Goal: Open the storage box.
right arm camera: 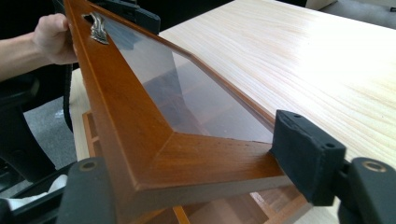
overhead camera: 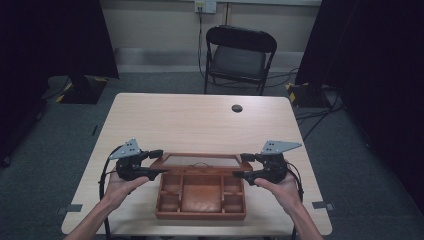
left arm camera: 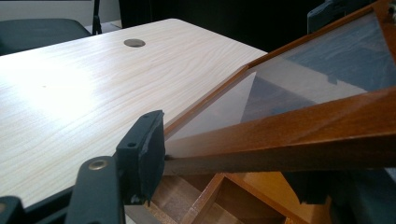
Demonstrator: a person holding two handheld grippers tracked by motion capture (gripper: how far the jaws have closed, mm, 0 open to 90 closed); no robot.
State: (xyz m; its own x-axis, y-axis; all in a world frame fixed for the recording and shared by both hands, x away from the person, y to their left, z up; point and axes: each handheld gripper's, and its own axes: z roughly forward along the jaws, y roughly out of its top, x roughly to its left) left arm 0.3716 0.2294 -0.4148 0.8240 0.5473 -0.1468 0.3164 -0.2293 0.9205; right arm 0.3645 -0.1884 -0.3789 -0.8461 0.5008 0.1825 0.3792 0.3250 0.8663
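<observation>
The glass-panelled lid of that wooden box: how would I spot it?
On the pale wooden table stands a reddish-brown wooden box with compartments. Its lid, a wooden frame around a clear pane, is raised at the box's far edge, with the left gripper and right gripper at its corners.

A wooden compartment box (overhead camera: pixel 201 196) sits near the front edge of the table, open, with small side cells flanking a larger middle one. Its hinged lid (overhead camera: pixel 201 161), a reddish-brown frame around a glass pane (left arm camera: pixel 299 79), stands raised and tilted back, a small metal handle (right arm camera: pixel 97 27) on its front rail.
</observation>
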